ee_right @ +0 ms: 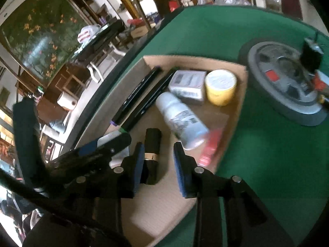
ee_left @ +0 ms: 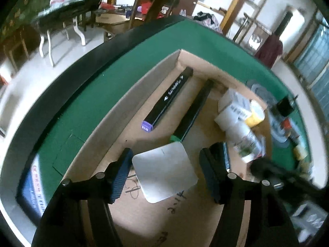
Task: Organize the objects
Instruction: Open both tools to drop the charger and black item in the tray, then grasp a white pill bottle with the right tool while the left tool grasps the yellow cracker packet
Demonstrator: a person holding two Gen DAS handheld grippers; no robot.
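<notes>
- Inside the cardboard box [ee_left: 127, 111] on the green desk [ee_left: 205, 39]: two black markers side by side along the left wall, purple-capped marker [ee_left: 168, 98] nearest the wall, green-capped marker [ee_left: 193, 109] just beside it.
- Left gripper [ee_left: 164, 173] spread wide over the box floor, silver square card [ee_left: 164, 173] lying flat between the fingers [ee_left: 121, 175], apparently touching neither.
- Right gripper [ee_right: 157, 164] parted as well, black tube with gold band [ee_right: 151, 156] between the pads [ee_right: 137, 164], lying against the left pad, clear of the right one.
- Toward the far right corner of the box: white carton [ee_right: 188, 86], yellow tape roll [ee_right: 221, 86], white bottle [ee_right: 181, 117] tipped on its side, red packet [ee_right: 211, 146] at the right wall.
- Outside the box on the desk: round grey tray [ee_right: 287, 82] holding small items.
</notes>
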